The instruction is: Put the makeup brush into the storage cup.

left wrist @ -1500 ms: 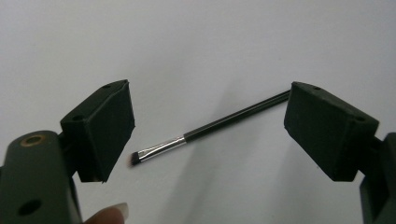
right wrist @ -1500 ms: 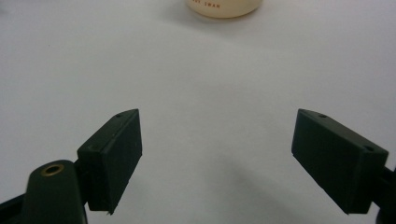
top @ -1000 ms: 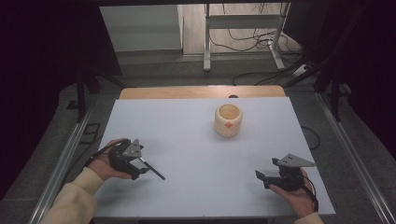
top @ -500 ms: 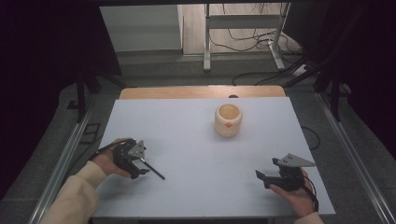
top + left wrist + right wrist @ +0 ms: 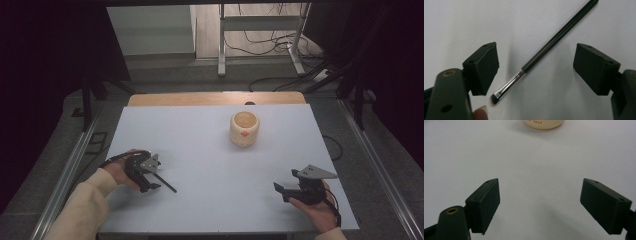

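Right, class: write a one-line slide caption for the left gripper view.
Open left gripper straddling a black-handled makeup brush lying on the white table, bristles nearest the camera.

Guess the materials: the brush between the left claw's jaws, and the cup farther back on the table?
Brush: glossy black handle, likely lacquered wood or plastic, with a highlight streak along it; shiny silver ferrule, probably metal; short dark bristles, fibre type unclear.
Cup: cream, matte outside, light tan inside, small orange mark on its front; could be wood, bamboo or plastic, too far to settle.
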A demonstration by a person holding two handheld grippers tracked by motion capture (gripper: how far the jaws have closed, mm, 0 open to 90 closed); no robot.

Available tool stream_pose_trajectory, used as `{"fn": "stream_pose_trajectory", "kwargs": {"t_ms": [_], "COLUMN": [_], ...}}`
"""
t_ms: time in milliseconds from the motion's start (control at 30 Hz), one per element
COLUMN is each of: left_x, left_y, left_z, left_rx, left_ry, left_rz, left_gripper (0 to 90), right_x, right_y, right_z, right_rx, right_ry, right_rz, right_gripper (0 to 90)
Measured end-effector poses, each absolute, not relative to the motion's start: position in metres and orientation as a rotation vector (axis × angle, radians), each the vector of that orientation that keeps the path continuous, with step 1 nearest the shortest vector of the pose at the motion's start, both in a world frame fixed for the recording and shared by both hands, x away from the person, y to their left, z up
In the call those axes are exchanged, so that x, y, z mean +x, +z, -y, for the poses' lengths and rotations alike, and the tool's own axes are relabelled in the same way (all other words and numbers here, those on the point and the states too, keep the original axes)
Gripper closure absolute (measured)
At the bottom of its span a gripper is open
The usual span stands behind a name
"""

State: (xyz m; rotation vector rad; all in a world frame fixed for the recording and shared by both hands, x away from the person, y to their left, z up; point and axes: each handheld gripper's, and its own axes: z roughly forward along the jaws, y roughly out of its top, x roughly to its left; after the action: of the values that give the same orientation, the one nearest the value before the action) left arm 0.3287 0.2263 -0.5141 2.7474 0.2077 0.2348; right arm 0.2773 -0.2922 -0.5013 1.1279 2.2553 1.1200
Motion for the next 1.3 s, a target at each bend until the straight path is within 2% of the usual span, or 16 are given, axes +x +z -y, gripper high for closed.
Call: {"fn": "stream_pose_trajectory", "kwargs": {"t_ms": [133,333,500,733,800,967,1300], "left_x": [0.331,0.335,0.340,0.344,0.345,0.342,0.338], "left_y": [-0.517,-0.519,-0.520,-0.520,-0.519,-0.515,-0.514], "left_z": [-0.226,-0.229,-0.229,-0.230,-0.230,-0.225,-0.221], "left_rx": [2.752,2.740,2.744,2.741,2.746,2.779,2.799], "left_ry": [0.197,0.131,0.019,-0.022,-0.020,-0.014,-0.020], "left_rz": [-0.187,-0.185,-0.210,-0.181,-0.152,-0.022,0.039], "left_gripper": [27.1,30.3,41.2,45.4,49.8,68.2,81.1], "right_x": [0.277,0.277,0.277,0.277,0.277,0.277,0.276], "right_y": [-0.501,-0.501,-0.501,-0.501,-0.501,-0.501,-0.500], "right_z": [0.292,0.292,0.291,0.292,0.292,0.292,0.291], "right_rx": [1.127,1.128,1.122,1.123,1.121,1.123,1.117], "right_ry": [1.120,1.119,1.117,1.121,1.122,1.123,1.129], "right_rz": [-2.254,-2.254,-2.256,-2.256,-2.255,-2.256,-2.253], "right_gripper": [16.6,16.5,16.6,16.6,16.7,16.8,17.1]}}
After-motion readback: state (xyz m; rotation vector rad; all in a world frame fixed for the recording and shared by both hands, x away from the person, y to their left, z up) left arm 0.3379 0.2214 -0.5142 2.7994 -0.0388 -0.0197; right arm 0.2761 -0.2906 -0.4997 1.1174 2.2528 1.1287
